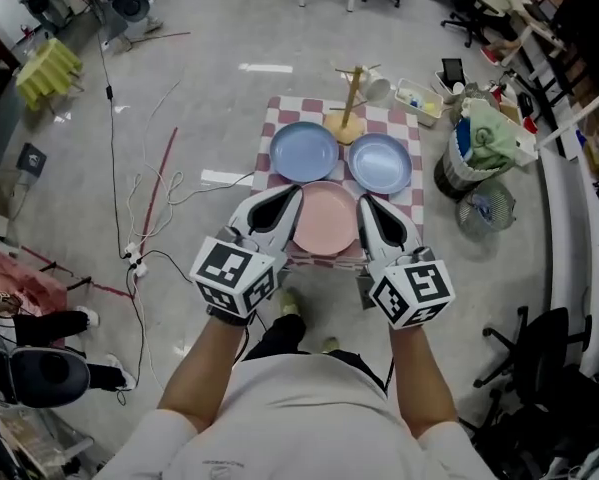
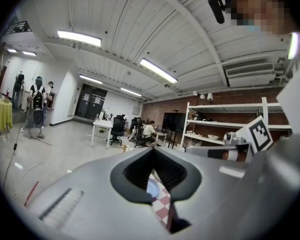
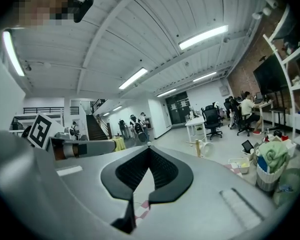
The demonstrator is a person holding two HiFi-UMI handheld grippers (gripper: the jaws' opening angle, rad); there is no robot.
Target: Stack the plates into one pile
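Three plates lie apart on a small table with a red-and-white checked cloth (image 1: 276, 109): a blue plate (image 1: 304, 151) at the back left, a second blue plate (image 1: 380, 162) at the back right, and a pink plate (image 1: 325, 218) at the front. My left gripper (image 1: 291, 196) hovers shut over the pink plate's left rim. At that plate's right rim, my right gripper (image 1: 364, 204) is also shut. Neither holds anything. Behind the left gripper (image 2: 153, 150) a bit of blue plate (image 2: 152, 188) shows. The right gripper (image 3: 148, 148) has pink plate (image 3: 139, 184) behind it.
A wooden mug stand (image 1: 347, 118) with a white cup (image 1: 377, 88) stands at the table's back edge. A white tray (image 1: 419, 103), a basket of green cloth (image 1: 479, 146) and a fan (image 1: 484, 208) sit right of the table. Cables (image 1: 144, 208) run over the floor at the left.
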